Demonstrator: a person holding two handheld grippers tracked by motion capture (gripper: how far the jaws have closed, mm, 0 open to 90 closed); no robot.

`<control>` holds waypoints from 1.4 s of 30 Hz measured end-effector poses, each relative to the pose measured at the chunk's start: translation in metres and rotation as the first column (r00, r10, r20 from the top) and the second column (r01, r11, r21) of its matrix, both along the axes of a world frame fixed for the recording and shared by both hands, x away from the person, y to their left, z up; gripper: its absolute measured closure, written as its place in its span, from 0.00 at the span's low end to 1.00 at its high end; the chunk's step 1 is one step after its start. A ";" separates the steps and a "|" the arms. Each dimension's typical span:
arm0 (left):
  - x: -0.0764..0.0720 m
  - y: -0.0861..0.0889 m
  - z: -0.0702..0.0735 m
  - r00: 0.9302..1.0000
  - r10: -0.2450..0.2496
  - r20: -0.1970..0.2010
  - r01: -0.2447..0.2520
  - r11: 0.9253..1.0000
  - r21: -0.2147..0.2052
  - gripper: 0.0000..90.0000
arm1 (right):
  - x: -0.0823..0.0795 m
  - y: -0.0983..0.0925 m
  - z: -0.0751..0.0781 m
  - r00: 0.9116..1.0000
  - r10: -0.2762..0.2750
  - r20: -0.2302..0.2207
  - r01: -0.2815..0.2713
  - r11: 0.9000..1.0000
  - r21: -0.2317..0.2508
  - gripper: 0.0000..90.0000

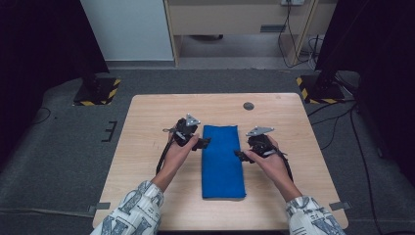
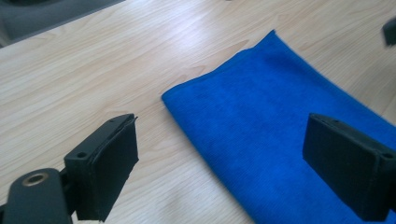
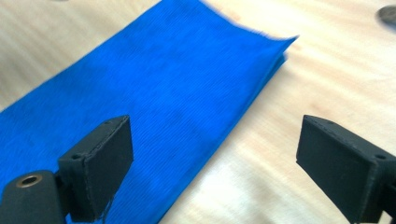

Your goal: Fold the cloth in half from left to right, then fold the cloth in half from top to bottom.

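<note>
A: In the left gripper view the blue cloth runs off the right and bottom edges, and the right jaw hides part of it.

B: At the top right corner there, a dark blurred thing is cut by the edge; I cannot tell what it is.

A: In the right gripper view the cloth's far corner is blurred, and the cloth runs off the left edge.

B: The round dark spot at the top right there is cut off too.

A: In the high view, both patterned sleeves leave the bottom edge.

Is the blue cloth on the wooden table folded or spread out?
Folded: the blue cloth lies as a narrow strip, and its far corner shows stacked layers in the right gripper view.
</note>
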State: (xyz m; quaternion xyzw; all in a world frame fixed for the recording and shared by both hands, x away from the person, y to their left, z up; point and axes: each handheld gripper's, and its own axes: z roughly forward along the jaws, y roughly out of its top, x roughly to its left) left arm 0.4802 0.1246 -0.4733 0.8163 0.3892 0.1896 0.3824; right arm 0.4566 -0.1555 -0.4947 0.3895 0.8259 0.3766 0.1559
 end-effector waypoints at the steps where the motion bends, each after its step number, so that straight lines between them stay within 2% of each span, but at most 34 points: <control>1: -0.001 0.001 0.000 1.000 0.003 0.000 -0.003 1.000 0.001 0.11 | 0.000 0.000 0.000 1.000 0.000 0.000 0.000 1.000 0.000 0.12; 4: 0.000 0.008 0.000 1.000 0.018 -0.012 -0.018 1.000 0.007 0.11 | 0.007 0.000 0.009 1.000 -0.025 0.000 0.025 0.999 0.026 0.12; 8: 0.008 0.013 -0.001 0.999 0.028 -0.044 -0.028 1.000 -0.001 0.11 | 0.015 0.004 0.010 1.000 -0.029 -0.009 0.029 0.999 0.021 0.12; 9: 0.010 0.013 -0.002 0.998 0.036 -0.043 -0.036 0.999 -0.001 0.11 | 0.022 0.008 0.010 0.999 -0.033 -0.013 0.034 0.999 0.024 0.13; 10: 0.012 0.014 -0.003 0.998 0.048 -0.043 -0.048 0.999 -0.005 0.11 | 0.022 0.008 0.010 0.999 -0.033 -0.013 0.034 0.999 0.024 0.13; 11: 0.015 0.015 -0.005 0.997 0.056 -0.049 -0.057 0.998 -0.016 0.11 | 0.026 0.010 0.010 0.999 -0.040 -0.013 0.041 0.999 0.026 0.15; 16: 0.028 0.010 -0.011 0.994 0.071 -0.079 -0.072 0.997 -0.013 0.13 | 0.051 0.019 0.005 0.997 -0.075 -0.023 0.075 0.997 0.008 0.23; 17: 0.031 0.008 -0.012 0.993 0.070 -0.094 -0.071 0.998 -0.004 0.18 | 0.062 0.021 0.004 0.996 -0.083 -0.036 0.083 0.997 -0.007 0.29; 19: 0.036 0.005 -0.013 0.991 0.071 -0.111 -0.071 0.997 0.011 0.19 | 0.067 0.023 0.004 0.996 -0.083 -0.041 0.082 0.996 -0.017 0.30; 21: 0.041 0.001 -0.016 0.991 0.068 -0.117 -0.064 0.997 0.031 0.19 | 0.078 0.028 0.004 0.995 -0.085 -0.057 0.083 0.996 -0.029 0.37; 24: 0.050 0.000 -0.021 0.988 0.072 -0.138 -0.068 0.997 0.030 0.19 | 0.083 0.030 0.005 0.994 -0.087 -0.064 0.084 0.996 -0.036 0.40; 27: 0.056 0.002 -0.026 0.986 0.094 -0.136 -0.097 0.995 -0.021 0.22 | 0.093 0.032 0.005 0.992 -0.101 -0.074 0.098 0.994 -0.052 0.45; 29: 0.059 0.004 -0.030 0.985 0.106 -0.138 -0.112 0.993 -0.031 0.24 | 0.097 0.032 0.004 0.992 -0.101 -0.076 0.098 0.994 -0.051 0.48; 31: 0.062 0.005 -0.035 0.983 0.106 -0.147 -0.111 0.994 -0.026 0.26 | 0.101 0.032 0.001 0.991 -0.102 -0.081 0.099 0.994 -0.048 0.52; 35: 0.064 0.005 -0.041 0.981 0.114 -0.156 -0.117 0.993 -0.008 0.28 | 0.104 0.031 -0.004 0.990 -0.109 -0.086 0.105 0.993 -0.052 0.53; 39: 0.065 -0.001 -0.045 0.983 0.107 -0.146 -0.107 0.994 0.005 0.29 | 0.109 0.030 -0.012 0.985 -0.134 -0.106 0.130 0.991 -0.043 0.54; 42: 0.066 -0.004 -0.048 0.985 0.103 -0.138 -0.102 0.995 0.011 0.31 | 0.110 0.031 -0.016 0.984 -0.140 -0.111 0.135 0.990 -0.053 0.53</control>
